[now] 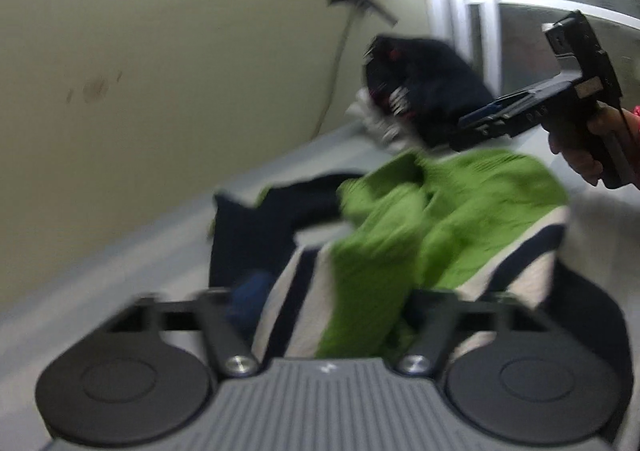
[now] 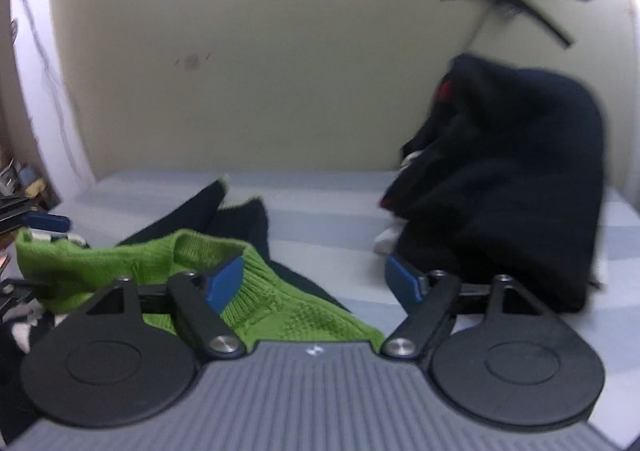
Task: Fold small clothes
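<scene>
Nearest the left wrist camera, the green knitted garment (image 1: 400,251) bunches up between the fingers of the left gripper (image 1: 332,299). Cloth hides the fingertips, so I cannot tell whether that gripper is pinching it or only pushed into it. White and navy striped bands show along the garment's edges, and a dark navy piece (image 1: 248,235) lies just beside it on the left, on the pale grey counter (image 1: 120,251).

Further right in the same view, the right gripper (image 1: 486,117) hangs above the garment's far edge, held in the person's hand (image 1: 576,155). From its own camera the right gripper (image 2: 316,283) is spread wide and holds nothing — its left blue pad (image 2: 224,283) sits over the green ribbed collar (image 2: 208,247), its right pad (image 2: 404,285) over bare counter. Beyond, against the cream wall (image 2: 240,51), is a heap of black clothes (image 2: 512,179).

The garment is crumpled, not laid flat, so the step in hand looks like taking hold to spread it out. Next, the right gripper probably needs to come down and close on the collar or a shoulder edge, so that the two grippers can pull the knit taut. Both views are motion-blurred.
</scene>
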`<control>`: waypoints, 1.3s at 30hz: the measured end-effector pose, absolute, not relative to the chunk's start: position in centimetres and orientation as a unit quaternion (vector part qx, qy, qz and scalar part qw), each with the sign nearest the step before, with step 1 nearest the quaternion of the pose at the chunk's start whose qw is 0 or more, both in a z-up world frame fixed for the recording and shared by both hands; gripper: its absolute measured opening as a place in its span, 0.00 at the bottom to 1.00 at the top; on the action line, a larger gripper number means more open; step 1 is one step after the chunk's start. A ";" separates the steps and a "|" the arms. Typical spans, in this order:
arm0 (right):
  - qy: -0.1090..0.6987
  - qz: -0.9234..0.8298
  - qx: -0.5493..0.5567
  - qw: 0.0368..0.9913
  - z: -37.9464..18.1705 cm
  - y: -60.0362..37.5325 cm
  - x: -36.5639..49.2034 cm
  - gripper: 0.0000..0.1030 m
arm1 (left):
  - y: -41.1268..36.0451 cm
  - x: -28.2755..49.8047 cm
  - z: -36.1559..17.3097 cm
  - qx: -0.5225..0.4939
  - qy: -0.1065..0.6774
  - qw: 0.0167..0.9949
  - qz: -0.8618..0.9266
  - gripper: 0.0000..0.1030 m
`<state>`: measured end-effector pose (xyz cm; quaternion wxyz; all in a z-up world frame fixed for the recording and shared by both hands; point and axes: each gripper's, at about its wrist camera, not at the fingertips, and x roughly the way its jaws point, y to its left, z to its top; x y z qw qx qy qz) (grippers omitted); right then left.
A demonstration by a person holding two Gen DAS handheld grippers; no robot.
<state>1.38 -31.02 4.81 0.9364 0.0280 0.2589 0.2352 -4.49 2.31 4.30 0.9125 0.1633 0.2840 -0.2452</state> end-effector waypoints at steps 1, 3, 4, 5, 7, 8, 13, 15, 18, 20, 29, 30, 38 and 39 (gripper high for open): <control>0.270 0.243 0.013 0.932 4.4 -30.5 1.8 0.84 | 2.8 -4.3 4.2 0.154 0.291 0.915 -0.234 0.29; 0.303 0.259 -0.025 0.917 3.4 -29.5 2.6 0.80 | 3.7 -4.4 4.5 0.135 0.293 0.922 -0.213 0.17; 0.312 0.274 -0.036 0.909 3.2 -29.2 2.3 0.56 | 4.4 -4.7 4.9 0.123 0.289 0.928 -0.202 0.15; 0.306 0.290 -0.038 0.906 3.4 -29.1 1.6 0.33 | 5.0 -5.1 5.3 0.112 0.282 0.933 -0.194 0.15; 0.265 0.276 -0.084 0.920 4.6 -28.6 -0.8 0.07 | 6.1 -6.1 6.3 0.092 0.265 0.944 -0.176 0.14; 0.241 0.274 -0.101 0.926 5.3 -28.4 -2.2 0.07 | 6.6 -6.5 6.8 0.083 0.257 0.948 -0.169 0.14; 0.141 0.237 -0.124 0.953 9.9 -27.5 -8.4 0.06 | 8.0 -10.2 11.0 0.058 0.183 0.973 -0.131 0.12; 0.095 0.225 -0.125 0.962 12.3 -26.9 -10.6 0.06 | 8.6 -12.6 14.0 0.059 0.133 0.983 -0.111 0.11; 0.012 0.208 -0.136 0.968 16.2 -25.9 -13.7 0.05 | 9.6 -16.1 19.2 0.048 0.062 0.993 -0.091 0.11; -0.043 0.200 -0.136 0.969 19.0 -25.5 -15.5 0.05 | 9.5 -18.8 22.7 0.061 0.006 0.996 -0.070 0.10; -0.232 0.164 -0.101 0.953 33.0 -25.8 -22.1 0.02 | 8.5 -27.7 33.6 0.113 -0.146 0.983 0.007 0.10; -0.222 0.188 -0.091 0.952 34.2 -26.2 -22.3 0.03 | 7.9 -27.7 33.7 0.122 -0.151 0.981 0.018 0.10; -0.153 0.379 -0.068 0.910 26.3 -25.6 -21.7 0.79 | 7.8 -25.5 32.9 0.166 -0.144 0.972 0.084 0.10; -0.142 0.395 -0.069 0.905 24.4 -24.8 -21.4 0.80 | 8.2 -25.3 32.9 0.163 -0.137 0.973 0.088 0.10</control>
